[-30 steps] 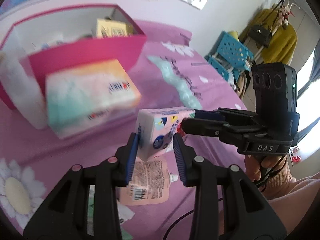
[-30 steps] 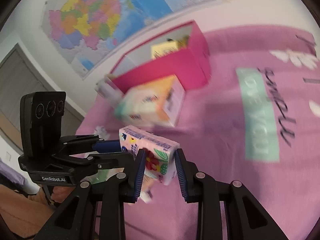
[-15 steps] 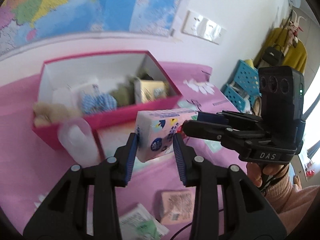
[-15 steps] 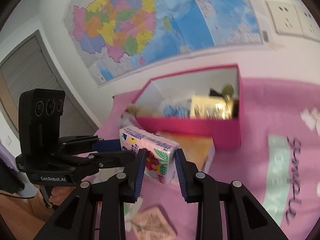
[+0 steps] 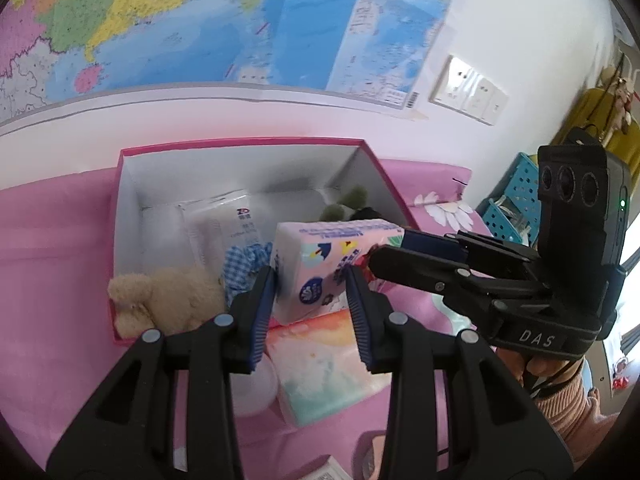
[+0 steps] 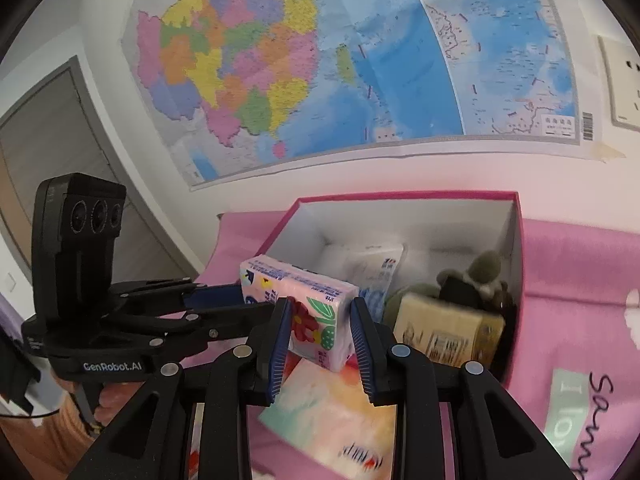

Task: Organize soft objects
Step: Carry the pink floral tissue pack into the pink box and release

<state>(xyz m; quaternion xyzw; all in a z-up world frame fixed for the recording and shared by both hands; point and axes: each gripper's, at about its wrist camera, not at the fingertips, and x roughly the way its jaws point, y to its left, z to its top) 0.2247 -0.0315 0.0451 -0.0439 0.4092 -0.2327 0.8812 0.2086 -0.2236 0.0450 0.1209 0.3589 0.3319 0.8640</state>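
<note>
Both grippers pinch the same pink tissue pack [image 5: 320,264], one at each end. The left gripper [image 5: 312,300] squeezes one short end, and the right gripper [image 6: 320,332] squeezes the other. The pack is soft, so holding both ends probably keeps it from sagging or slipping. It hangs in the air just above the near edge of the pink box [image 5: 120,240], which sits at the far side of the pink cloth [image 5: 48,260] against the wall. It looks ready to go into the box with the other soft things.

The left view shows a tan teddy bear [image 5: 164,300] in the near left corner of the box, with a blue checked cloth [image 5: 244,260] beside it. The right view cannot see these. It shows a yellow packet [image 6: 444,328] and a green fuzzy toy [image 6: 484,268] at the right end of the box. A bigger tissue pack [image 6: 328,412] lies on the cloth below the held one.
</note>
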